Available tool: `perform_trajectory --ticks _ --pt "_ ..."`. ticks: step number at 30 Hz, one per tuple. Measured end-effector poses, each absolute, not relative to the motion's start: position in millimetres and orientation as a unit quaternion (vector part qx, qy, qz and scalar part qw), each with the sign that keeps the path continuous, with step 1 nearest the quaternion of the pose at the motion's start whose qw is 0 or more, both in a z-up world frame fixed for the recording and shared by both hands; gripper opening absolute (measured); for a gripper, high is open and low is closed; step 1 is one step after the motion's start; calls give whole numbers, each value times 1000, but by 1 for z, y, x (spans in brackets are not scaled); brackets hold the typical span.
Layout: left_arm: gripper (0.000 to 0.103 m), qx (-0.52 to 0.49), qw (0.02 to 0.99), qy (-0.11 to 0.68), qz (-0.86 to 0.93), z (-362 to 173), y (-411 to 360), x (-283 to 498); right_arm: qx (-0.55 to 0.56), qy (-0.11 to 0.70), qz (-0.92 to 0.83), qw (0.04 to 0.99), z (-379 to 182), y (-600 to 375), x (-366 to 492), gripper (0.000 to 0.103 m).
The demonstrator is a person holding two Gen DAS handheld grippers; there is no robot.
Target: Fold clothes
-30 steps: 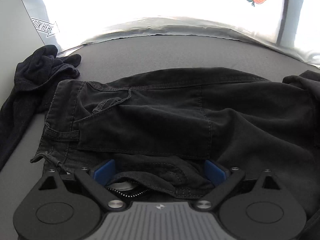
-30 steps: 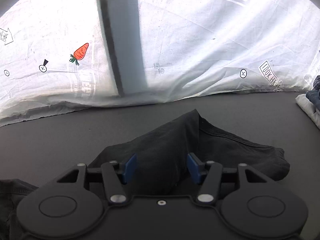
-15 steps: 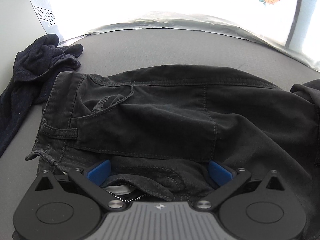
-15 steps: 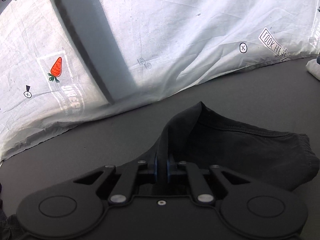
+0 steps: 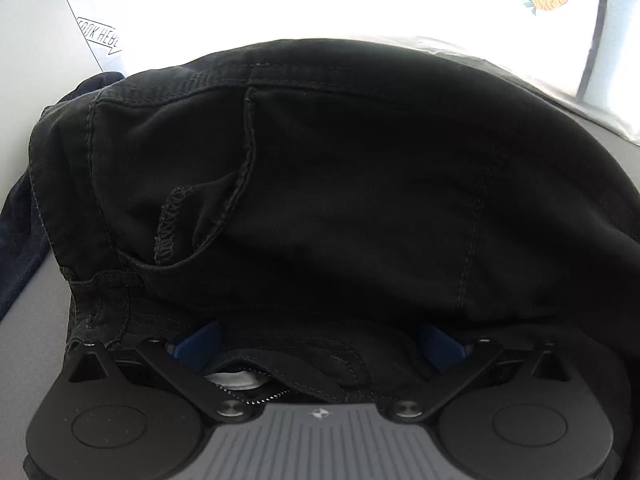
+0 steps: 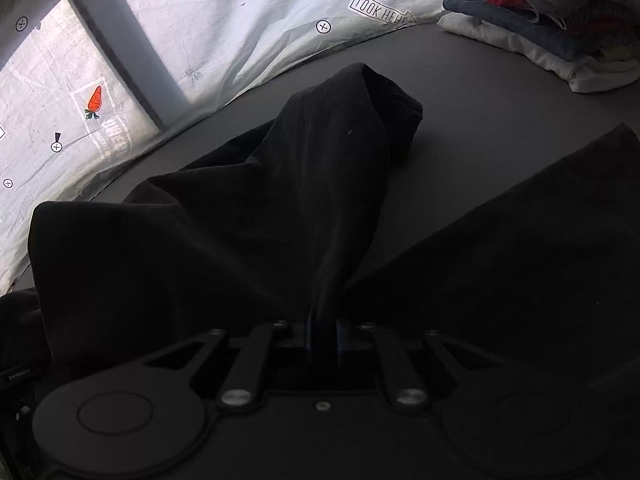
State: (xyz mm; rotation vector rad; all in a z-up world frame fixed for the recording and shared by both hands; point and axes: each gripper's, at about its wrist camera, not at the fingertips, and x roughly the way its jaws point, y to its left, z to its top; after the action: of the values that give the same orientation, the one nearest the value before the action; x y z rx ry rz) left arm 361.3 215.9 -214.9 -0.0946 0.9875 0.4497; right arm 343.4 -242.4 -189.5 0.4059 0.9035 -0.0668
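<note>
Black trousers [image 5: 360, 180] fill the left wrist view, pocket and seams facing up. My left gripper [image 5: 318, 344] is open wide at their near edge, the waistband and zip lying loosely between the blue pads [image 5: 198, 342]. In the right wrist view my right gripper [image 6: 322, 334] pinches a bunched fold of a trouser leg [image 6: 332, 168], which rises from the table to the pads. Its jaws are opening slightly, with the cloth still between them. More black cloth [image 6: 520, 248] drapes to the right.
A dark navy garment [image 5: 20, 216] lies left of the trousers. A stack of folded clothes [image 6: 552, 28] sits at the far right on the grey table [image 6: 480, 92]. A white printed sheet [image 6: 280, 20] hangs behind the table.
My right gripper shut on the trouser leg and swept it sideways; the folded stack came into view. In the left view the cloth rose and now covers the table behind it.
</note>
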Motion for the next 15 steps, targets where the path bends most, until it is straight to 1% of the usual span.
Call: perform_trajectory --ticks 2,3,4,9,10,12,15 --pt "103 -44 859 465 209 -215 217 360 172 414 -63 892 -175 -240 349 25" --pt "103 -43 861 462 206 -216 217 359 162 405 -80 896 -169 -238 353 33" --pt "103 -42 863 460 205 -216 217 358 156 397 -96 899 -164 -237 357 36" --pt "103 -39 869 448 206 -216 214 354 108 355 -135 919 -137 -229 379 39" --pt "103 -38 870 446 207 -216 214 354 96 346 -132 924 -131 -227 385 42" --pt "103 -38 870 445 207 -216 213 353 95 336 -110 931 -120 -218 405 45" --pt "103 -37 870 446 207 -215 214 353 111 331 -57 935 -113 -202 439 46"
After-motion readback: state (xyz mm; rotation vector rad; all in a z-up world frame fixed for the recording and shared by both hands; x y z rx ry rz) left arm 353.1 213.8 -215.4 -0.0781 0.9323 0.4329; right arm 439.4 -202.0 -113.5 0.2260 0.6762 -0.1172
